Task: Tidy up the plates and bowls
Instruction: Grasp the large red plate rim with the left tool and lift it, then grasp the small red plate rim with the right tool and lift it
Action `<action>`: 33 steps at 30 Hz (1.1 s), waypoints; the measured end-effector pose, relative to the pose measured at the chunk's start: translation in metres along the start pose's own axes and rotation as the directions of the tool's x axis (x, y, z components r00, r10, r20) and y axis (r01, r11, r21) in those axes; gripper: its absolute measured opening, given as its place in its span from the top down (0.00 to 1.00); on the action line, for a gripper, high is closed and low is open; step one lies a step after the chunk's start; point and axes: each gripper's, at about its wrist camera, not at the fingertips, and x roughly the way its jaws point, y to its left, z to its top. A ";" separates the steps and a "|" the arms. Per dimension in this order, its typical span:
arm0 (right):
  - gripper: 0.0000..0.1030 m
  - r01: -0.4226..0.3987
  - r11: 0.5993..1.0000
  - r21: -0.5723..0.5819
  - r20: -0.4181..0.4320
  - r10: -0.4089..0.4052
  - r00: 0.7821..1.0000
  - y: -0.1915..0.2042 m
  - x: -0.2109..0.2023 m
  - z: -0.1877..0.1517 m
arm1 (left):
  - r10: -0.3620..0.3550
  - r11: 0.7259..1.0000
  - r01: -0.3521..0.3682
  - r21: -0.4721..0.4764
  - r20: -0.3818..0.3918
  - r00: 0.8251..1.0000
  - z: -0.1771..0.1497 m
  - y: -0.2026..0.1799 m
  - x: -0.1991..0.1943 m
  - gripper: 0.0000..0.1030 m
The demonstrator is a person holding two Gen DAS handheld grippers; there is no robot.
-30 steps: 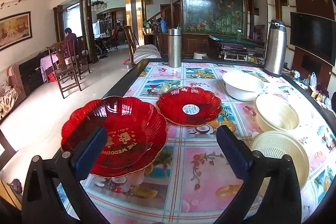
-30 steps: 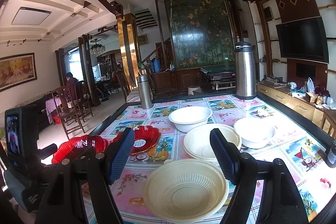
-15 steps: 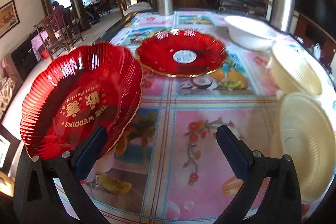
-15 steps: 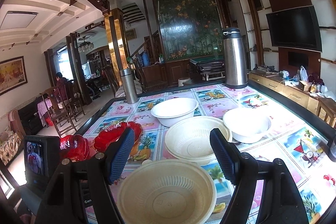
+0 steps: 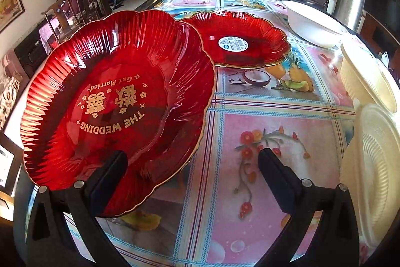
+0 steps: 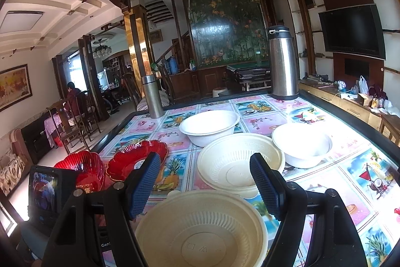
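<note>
A big red scalloped plate (image 5: 117, 96) with gold wedding lettering lies at the near left. In the right wrist view this plate (image 6: 82, 167) looks tipped up. My left gripper (image 5: 191, 158) is open wide: its left finger hangs over the plate's near rim, its right finger over bare tablecloth. A second red plate (image 5: 237, 41) with a white sticker sits just beyond. My right gripper (image 6: 205, 162) is open above a cream ribbed bowl (image 6: 200, 237), with nothing between its pads. Behind it are another cream bowl (image 6: 225, 167) and two white bowls (image 6: 208, 124) (image 6: 302, 144).
A slim steel flask (image 6: 152, 96) and a tall steel thermos (image 6: 281, 61) stand at the table's far edge. The table has a dark raised border (image 6: 350, 116). Wooden chairs and a seated person (image 6: 72, 99) are off to the left. A sideboard (image 6: 337, 96) runs along the right.
My left gripper dipped down and closer to the lettered red plate, which now fills the left of its view and looks tipped. In the right wrist view the bowls slid slightly left.
</note>
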 end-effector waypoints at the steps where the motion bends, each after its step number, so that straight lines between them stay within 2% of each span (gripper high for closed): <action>1: 0.26 -0.002 1.000 -0.001 -0.002 0.002 1.000 0.001 0.001 0.000 | -0.011 1.000 0.011 -0.015 -0.006 1.000 0.000 0.002 0.002 0.00; 7: 0.26 -0.011 1.000 -0.009 0.005 0.012 1.000 0.003 0.002 0.004 | 0.010 1.000 -0.010 -0.009 0.002 1.000 0.002 -0.001 -0.001 0.00; 10: 0.26 -0.014 1.000 -0.014 0.016 0.015 1.000 0.003 -0.001 0.006 | 0.017 1.000 -0.016 -0.017 0.067 0.998 0.001 -0.003 -0.015 0.00; 13: 0.26 -0.019 1.000 -0.017 0.027 0.020 0.999 0.003 -0.003 0.012 | -0.021 0.999 0.026 -0.048 0.105 0.994 0.005 0.003 -0.030 0.00; 19: 0.26 -0.053 0.998 -0.034 0.043 0.055 0.998 0.011 -0.005 0.035 | -0.002 0.998 0.016 -0.060 0.218 0.976 0.026 0.010 -0.067 0.00; 24: 0.26 -0.100 0.994 -0.045 -0.018 0.099 0.995 0.022 0.018 0.060 | 0.028 0.999 -0.015 -0.051 0.260 0.965 0.051 0.009 -0.080 0.00; 28: 0.26 -0.104 0.992 -0.069 -0.069 0.099 0.993 0.033 0.045 0.071 | 0.057 0.997 -0.041 -0.062 0.284 0.957 0.069 0.009 -0.080 0.00; 33: 0.26 -0.116 0.991 -0.073 -0.138 0.105 0.985 0.042 0.082 0.079 | 0.051 0.994 -0.020 -0.104 0.306 0.951 0.093 0.016 -0.070 0.00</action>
